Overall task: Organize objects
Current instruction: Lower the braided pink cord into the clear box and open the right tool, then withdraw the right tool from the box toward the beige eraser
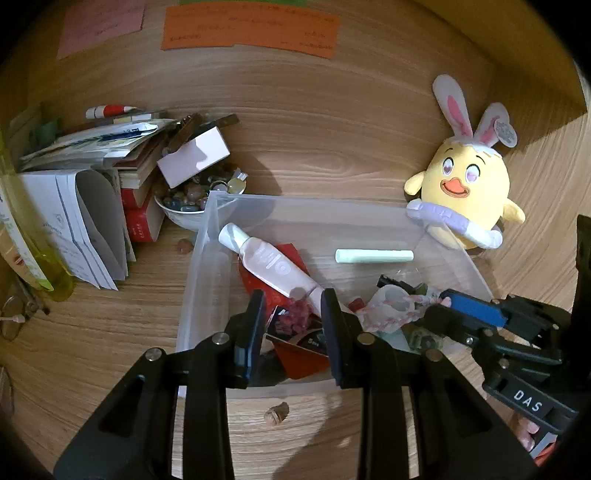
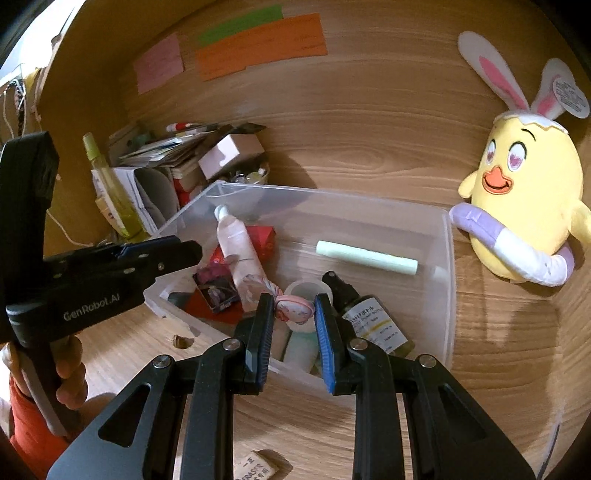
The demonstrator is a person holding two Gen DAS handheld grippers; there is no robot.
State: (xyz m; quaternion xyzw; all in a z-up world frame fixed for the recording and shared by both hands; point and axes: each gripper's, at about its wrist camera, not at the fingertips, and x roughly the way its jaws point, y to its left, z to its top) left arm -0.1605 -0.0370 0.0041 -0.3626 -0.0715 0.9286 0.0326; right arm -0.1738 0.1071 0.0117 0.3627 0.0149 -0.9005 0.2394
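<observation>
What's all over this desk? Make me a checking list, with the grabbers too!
Surface: wooden desk, crowded on its left side.
Job's things: clear bin holding a pink tube, mint stick, red packet and dark spray bottle.
Clutter: paper and book pile, bowl of stones, plush chick, loose eraser.
Grippers: right gripper shut on a small pink-and-white thing; left gripper open above the bin, holding nothing.
Cables: thin white cord at the left edge.
Surroundings: wooden back wall with coloured notes.
</observation>
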